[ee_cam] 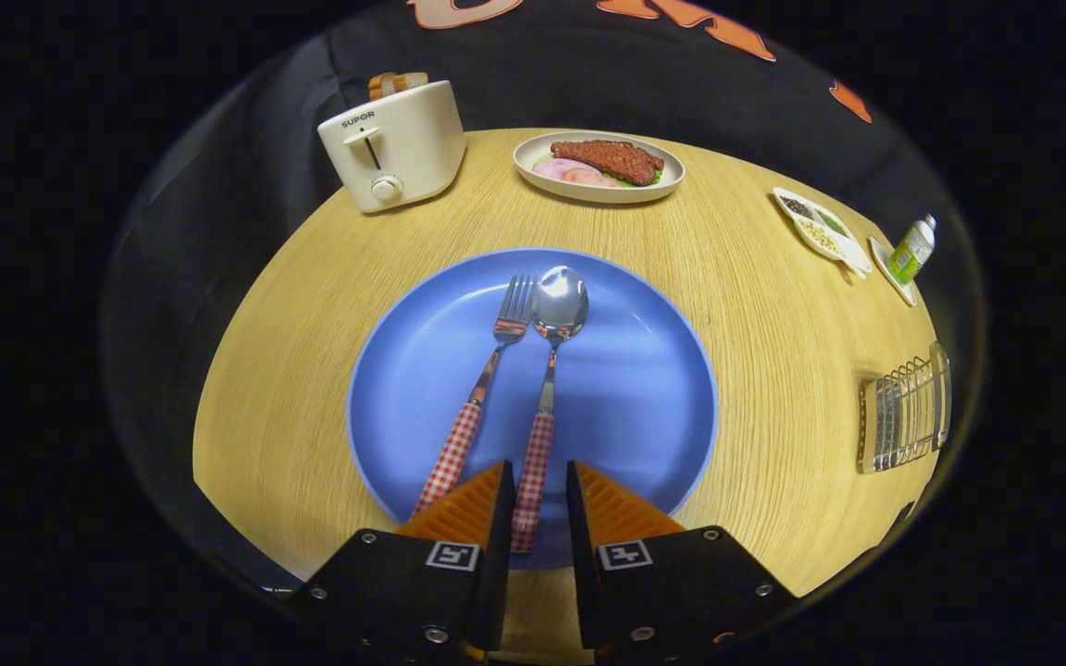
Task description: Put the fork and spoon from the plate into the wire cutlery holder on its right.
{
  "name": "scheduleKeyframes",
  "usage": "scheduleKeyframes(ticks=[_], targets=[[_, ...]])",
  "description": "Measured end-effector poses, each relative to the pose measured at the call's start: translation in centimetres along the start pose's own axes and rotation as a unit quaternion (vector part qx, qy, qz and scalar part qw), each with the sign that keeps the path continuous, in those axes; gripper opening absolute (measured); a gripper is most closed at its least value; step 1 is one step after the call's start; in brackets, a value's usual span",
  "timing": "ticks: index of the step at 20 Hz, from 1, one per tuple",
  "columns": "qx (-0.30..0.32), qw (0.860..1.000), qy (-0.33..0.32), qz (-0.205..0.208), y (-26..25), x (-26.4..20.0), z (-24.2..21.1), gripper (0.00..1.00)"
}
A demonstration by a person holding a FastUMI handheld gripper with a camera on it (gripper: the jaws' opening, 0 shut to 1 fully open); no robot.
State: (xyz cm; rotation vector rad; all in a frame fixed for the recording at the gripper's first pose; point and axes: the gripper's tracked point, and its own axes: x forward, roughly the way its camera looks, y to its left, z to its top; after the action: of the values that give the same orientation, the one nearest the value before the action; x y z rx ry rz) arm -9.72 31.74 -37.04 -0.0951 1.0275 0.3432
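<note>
The gripper stands partly open, its fingers straddling the spoon handle without pressing it. The spoon lies lengthwise ahead on the blue plate, the fork just left; the wire cutlery holder sits well right.

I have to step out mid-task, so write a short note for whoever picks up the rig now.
Tool: fingers open, one on each side of the spoon's checked handle, not pressing it.
Spoon and fork: side by side on the blue plate, fork just outside one finger.
Wire cutlery holder: to the plate's right.
Done: nothing moved yet.
Left: close on the spoon, carry it to the holder, then the fork.
</note>
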Motion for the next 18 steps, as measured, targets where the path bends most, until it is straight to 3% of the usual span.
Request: scheduleKeyframes(ticks=[7, 18], targets=[[0.014, 1.0, -0.009, 0.005, -0.4, 0.1, 0.6, 0.08], [0.027, 0.997, -0.068, 0.023, -4.0, -6.2, 5.2, 0.06]])
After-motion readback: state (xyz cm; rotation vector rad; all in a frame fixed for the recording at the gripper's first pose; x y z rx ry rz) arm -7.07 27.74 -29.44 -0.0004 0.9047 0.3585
